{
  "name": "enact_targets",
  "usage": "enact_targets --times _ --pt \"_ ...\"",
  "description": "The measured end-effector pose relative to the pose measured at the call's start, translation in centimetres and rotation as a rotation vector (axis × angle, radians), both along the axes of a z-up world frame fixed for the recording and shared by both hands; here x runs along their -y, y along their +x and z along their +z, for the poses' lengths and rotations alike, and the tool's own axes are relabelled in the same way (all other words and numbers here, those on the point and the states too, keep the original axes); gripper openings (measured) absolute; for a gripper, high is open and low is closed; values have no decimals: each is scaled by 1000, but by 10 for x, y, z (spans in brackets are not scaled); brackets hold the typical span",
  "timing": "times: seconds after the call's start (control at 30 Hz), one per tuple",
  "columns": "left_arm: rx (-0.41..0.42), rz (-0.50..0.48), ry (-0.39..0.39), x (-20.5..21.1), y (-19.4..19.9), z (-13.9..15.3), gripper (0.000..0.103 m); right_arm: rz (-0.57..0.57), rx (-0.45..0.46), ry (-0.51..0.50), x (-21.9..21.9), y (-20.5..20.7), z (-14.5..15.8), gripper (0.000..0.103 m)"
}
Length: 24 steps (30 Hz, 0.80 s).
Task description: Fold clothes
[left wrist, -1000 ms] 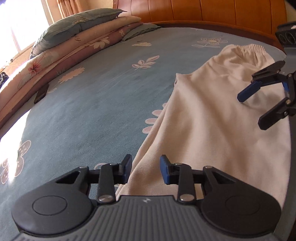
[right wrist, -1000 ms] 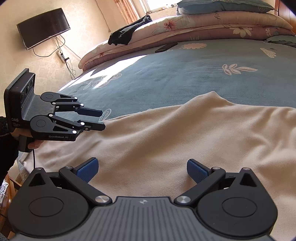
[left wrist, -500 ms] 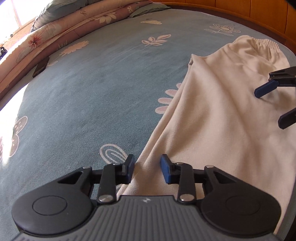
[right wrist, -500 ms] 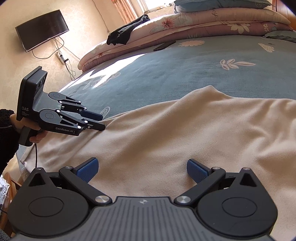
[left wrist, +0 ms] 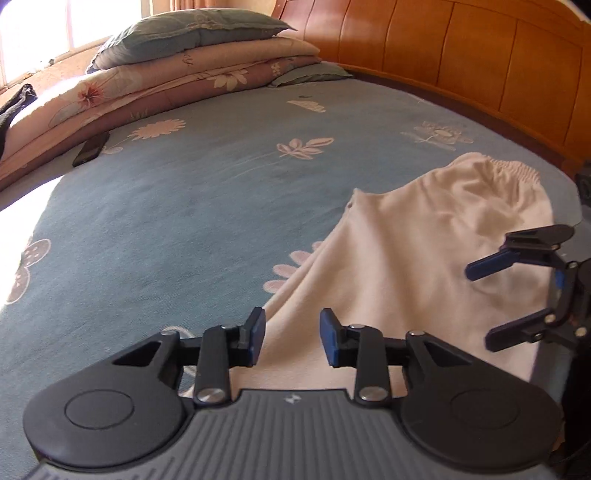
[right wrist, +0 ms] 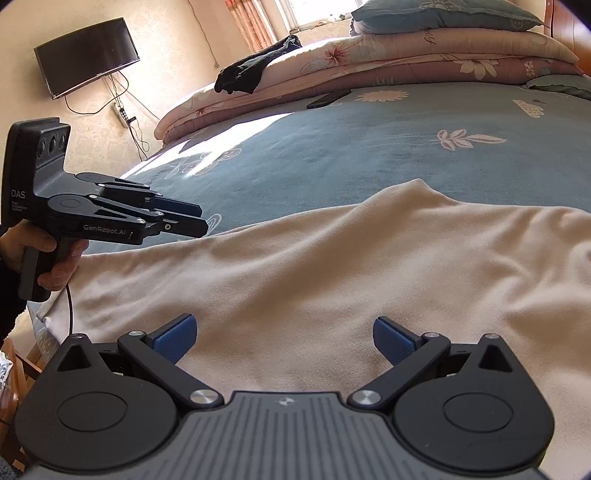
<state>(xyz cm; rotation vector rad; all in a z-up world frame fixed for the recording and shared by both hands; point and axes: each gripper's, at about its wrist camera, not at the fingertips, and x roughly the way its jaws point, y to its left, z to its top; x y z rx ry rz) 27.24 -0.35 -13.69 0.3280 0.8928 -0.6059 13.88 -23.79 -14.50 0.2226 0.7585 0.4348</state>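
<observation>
Cream trousers [left wrist: 417,280] lie spread on the bed [left wrist: 192,206], on its blue flowered cover, elastic waistband toward the wooden headboard [left wrist: 461,59]. Left gripper [left wrist: 291,338]: jaws partly spread, nothing between them, held above the trousers' edge where cloth meets cover; from the right wrist view [right wrist: 192,221] the 2 fingers look close together, clear of the fabric. A hand [right wrist: 55,258] grips its handle at the bed's corner. Right gripper [right wrist: 284,338]: jaws wide apart, empty, over the middle of the trousers; in the left wrist view [left wrist: 480,302] it enters from the right, fingers spread above the cloth. Cannot tell whether either gripper's tips touch the fabric. Far side of bed: stacked quilts [right wrist: 406,62] with a pillow [left wrist: 192,33] on top, a dark garment [right wrist: 255,72] draped on them, a phone [left wrist: 90,149] just beside the stack. TV [right wrist: 86,55] on the wall.
</observation>
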Motion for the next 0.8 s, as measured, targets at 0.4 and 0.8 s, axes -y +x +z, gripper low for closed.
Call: enact_targets --times 0.4,0.8 --pt "-152 1 -235 34 6 -11 6 -56 -14 43 17 -18 -10 103" --pt "-114 104 -253 54 24 -17 24 -60 4 28 17 -23 -12 103"
